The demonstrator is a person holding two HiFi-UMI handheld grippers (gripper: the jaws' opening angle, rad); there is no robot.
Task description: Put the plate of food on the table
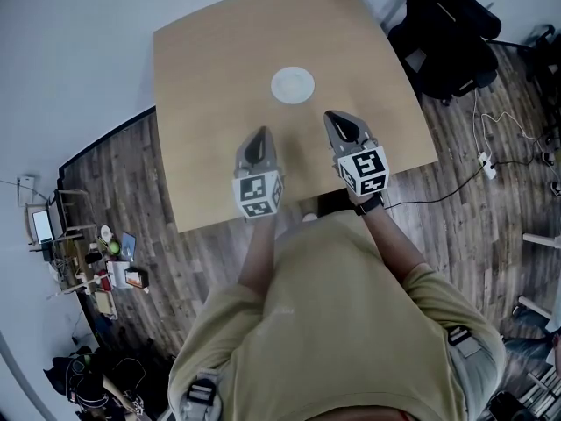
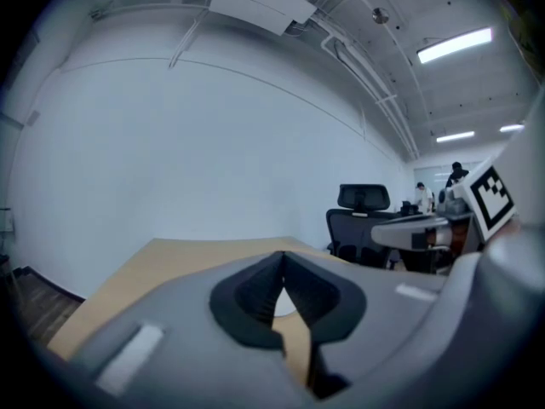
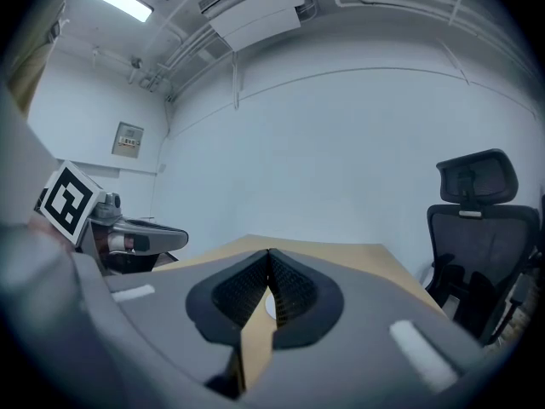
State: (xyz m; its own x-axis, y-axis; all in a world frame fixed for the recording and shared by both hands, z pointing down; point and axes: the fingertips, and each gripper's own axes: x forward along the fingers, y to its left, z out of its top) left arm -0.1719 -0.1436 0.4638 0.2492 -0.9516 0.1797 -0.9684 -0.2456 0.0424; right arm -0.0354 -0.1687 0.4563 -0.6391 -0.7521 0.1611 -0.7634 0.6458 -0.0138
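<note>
A round white plate (image 1: 292, 85) lies on the light wooden table (image 1: 210, 68), a little past its middle, and looks plain white from above. Both grippers hover over the table's near half, pointing at the plate and well short of it. My left gripper (image 1: 260, 135) is shut with nothing in it, and in its own view the jaws meet at the tips (image 2: 283, 259). My right gripper (image 1: 337, 119) is shut and empty too (image 3: 269, 257). A sliver of the plate (image 2: 286, 303) shows below each pair of closed tips (image 3: 270, 306).
A black office chair (image 1: 447, 42) stands off the table's far right corner. Cables and a power strip (image 1: 486, 165) lie on the wooden floor at the right. Small clutter (image 1: 105, 261) sits on the floor at the left. The person stands at the table's near edge.
</note>
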